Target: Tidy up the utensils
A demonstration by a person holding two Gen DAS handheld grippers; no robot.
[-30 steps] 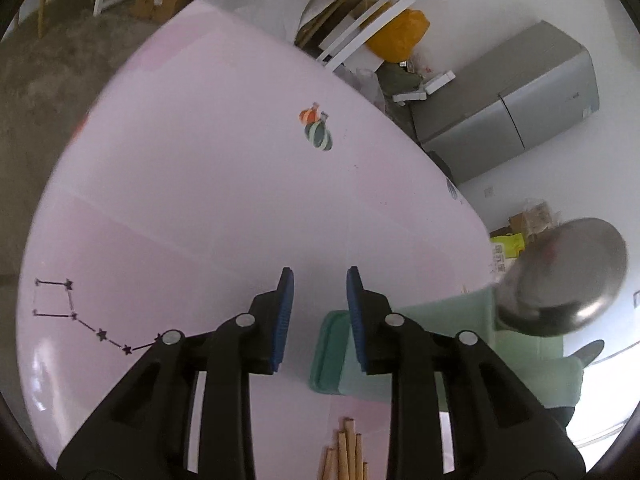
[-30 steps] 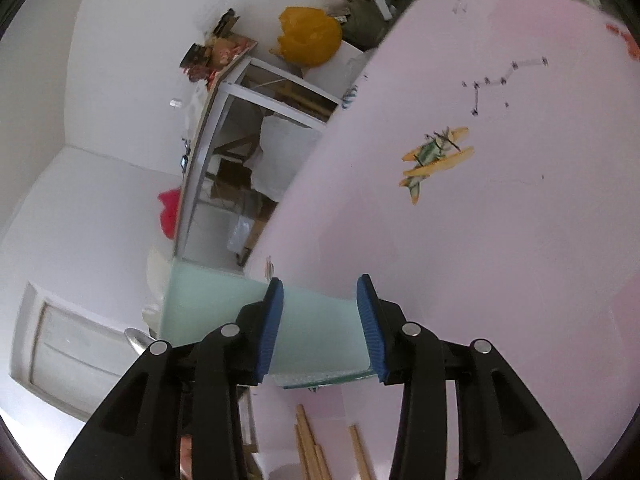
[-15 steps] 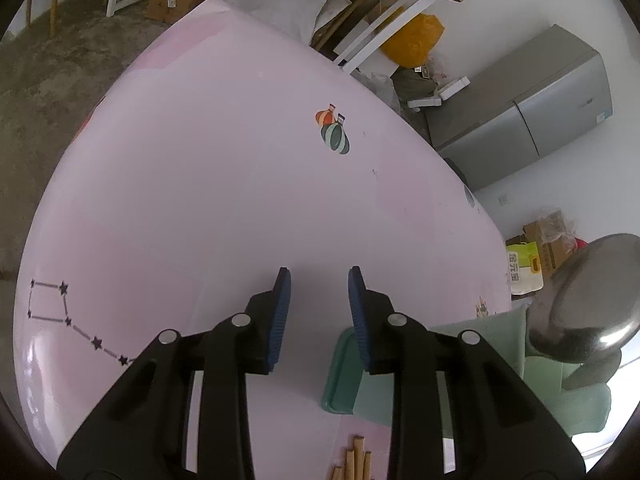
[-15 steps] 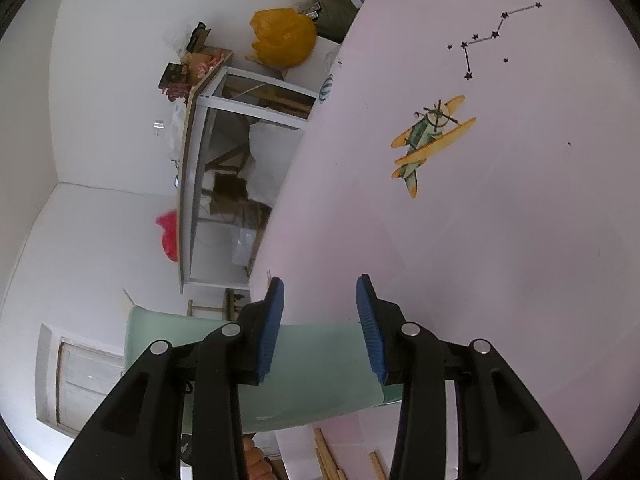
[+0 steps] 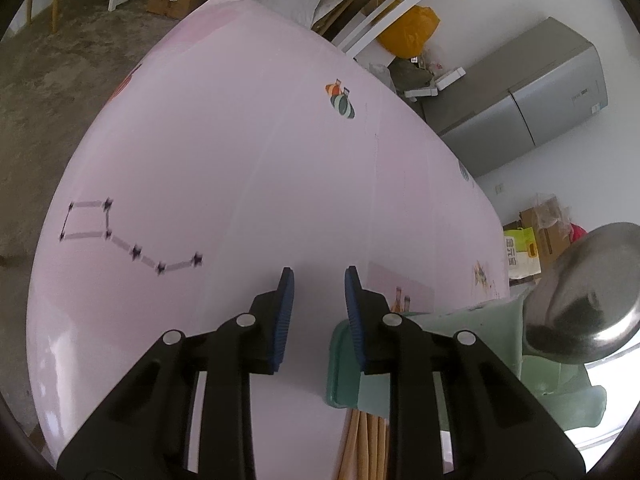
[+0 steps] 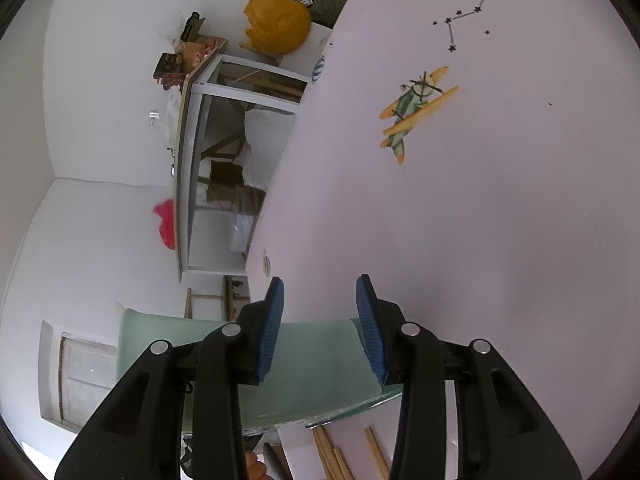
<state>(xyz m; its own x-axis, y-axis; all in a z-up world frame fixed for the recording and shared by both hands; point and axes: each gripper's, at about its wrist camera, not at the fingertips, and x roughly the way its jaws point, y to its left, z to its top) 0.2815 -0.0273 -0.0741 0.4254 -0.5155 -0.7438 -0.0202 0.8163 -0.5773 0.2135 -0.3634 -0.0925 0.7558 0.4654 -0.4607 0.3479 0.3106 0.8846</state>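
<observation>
My left gripper (image 5: 319, 276) hovers over the pink table (image 5: 240, 160); its jaws are closing with nothing between them. Under its right finger lies the corner of a pale green tray (image 5: 344, 376). A big steel ladle bowl (image 5: 584, 296) shows at the right, over the tray. Wooden chopsticks (image 5: 362, 440) lie on the table just in front of the tray. In the right wrist view my right gripper (image 6: 320, 284) stands open above the green tray (image 6: 312, 360), which is wider than the gap. More chopsticks (image 6: 332, 456) lie below it.
The table's far edge drops to a concrete floor (image 5: 60, 100). Beyond it stand a grey fridge (image 5: 532, 100), a yellow bag (image 5: 408, 32) and a white frame shelf (image 6: 224, 160). Printed pictures, an airplane (image 6: 416, 116) and a star chain (image 5: 132, 240), mark the cloth.
The left gripper has shifted over the table, so more of the chopsticks and tray corner show, and its jaws have narrowed a little. The right gripper has rolled slightly; the tray stays under it.
</observation>
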